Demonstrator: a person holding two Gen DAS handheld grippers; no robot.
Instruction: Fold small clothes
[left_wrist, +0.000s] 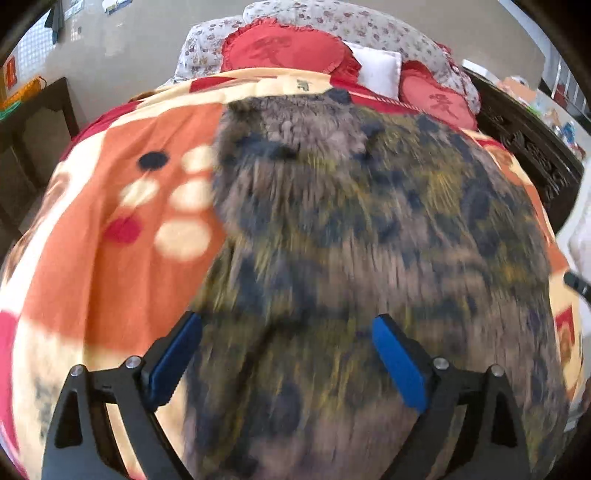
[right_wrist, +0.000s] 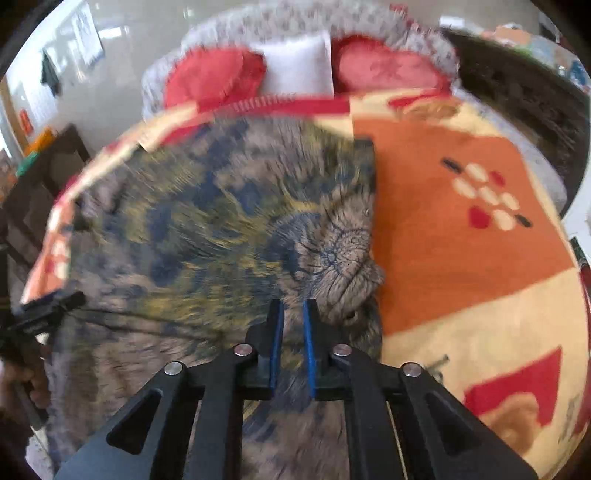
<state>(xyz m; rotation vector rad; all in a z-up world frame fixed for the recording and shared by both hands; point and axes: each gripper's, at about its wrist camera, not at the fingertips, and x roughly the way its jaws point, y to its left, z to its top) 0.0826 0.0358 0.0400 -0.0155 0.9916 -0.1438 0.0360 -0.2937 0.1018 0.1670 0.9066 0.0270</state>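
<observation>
- My left gripper (left_wrist: 286, 328) is spread wide at the bottom of the left wrist view, gripping nothing, above the furry grey-and-yellow garment (left_wrist: 351, 229).
- My right gripper (right_wrist: 293, 317) is nearly closed at the lower centre of its view, pinching a fold of the garment (right_wrist: 207, 229).
- The garment lies spread on the orange patterned blanket (right_wrist: 461, 236).
- Red pillows (left_wrist: 288, 50) sit along the top.

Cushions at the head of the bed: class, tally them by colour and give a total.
Red cushions: 2
White cushions: 1
Total: 3
</observation>
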